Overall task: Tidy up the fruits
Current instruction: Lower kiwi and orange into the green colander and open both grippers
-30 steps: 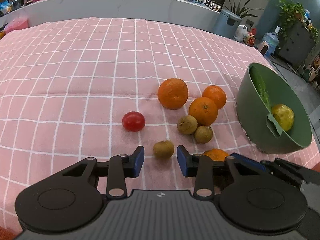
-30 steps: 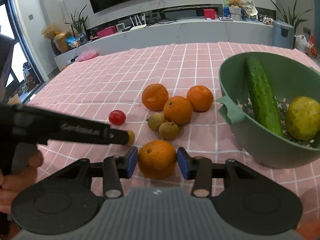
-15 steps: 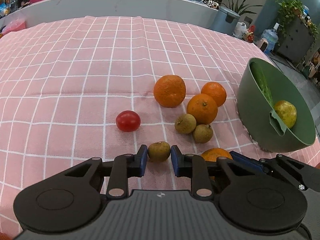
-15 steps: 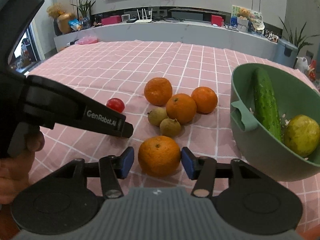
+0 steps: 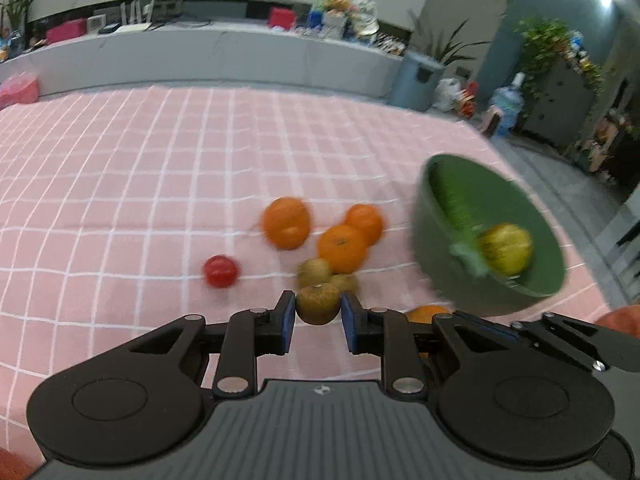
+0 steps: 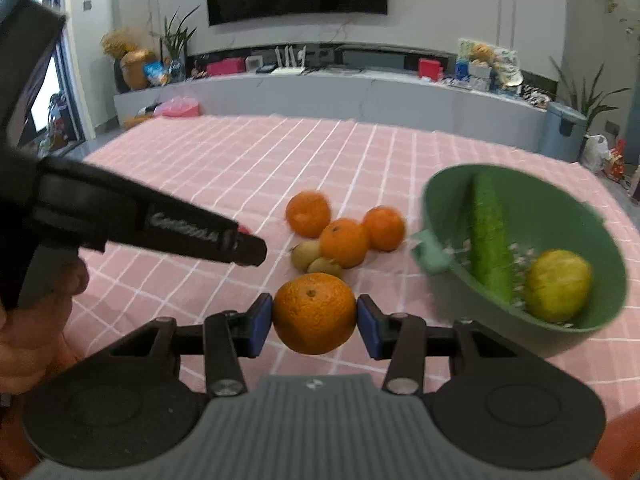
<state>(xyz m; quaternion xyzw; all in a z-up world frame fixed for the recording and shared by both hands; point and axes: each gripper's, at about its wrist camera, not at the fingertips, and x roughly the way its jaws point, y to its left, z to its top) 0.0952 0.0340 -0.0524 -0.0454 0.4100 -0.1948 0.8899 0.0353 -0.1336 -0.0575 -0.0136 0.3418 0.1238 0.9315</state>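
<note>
A: Starting with the left wrist view, the left gripper (image 5: 318,322) is clamped on a small brown fruit (image 5: 318,304), its blue pads pressing both sides. I'd say it's gripped at the widest part so the round fruit can't squirt out.

B: And the rest of the fruit?

A: Three oranges (image 5: 341,248), two more brown fruits and a red tomato (image 5: 220,271) sit loose on the pink checked cloth (image 5: 120,184). The green bowl (image 5: 436,240) stands to the right, well apart from the held fruit, with a cucumber and a yellow-green fruit inside. The view is smeared, so I can't tell for certain whether the brown fruit has left the cloth. The tool tilts downward, bowl off to its right.

B: Now the right wrist view.

A: The right gripper (image 6: 315,322) is closed on a big orange (image 6: 314,318), a pad on either flank. The orange looks clear of the cloth. The bowl (image 6: 440,204) is near, up and to the right, probably where both fruits belong. The left tool reaches in from the left, a hand (image 6: 36,320) round its handle. The right tool also points forward and down.
</note>
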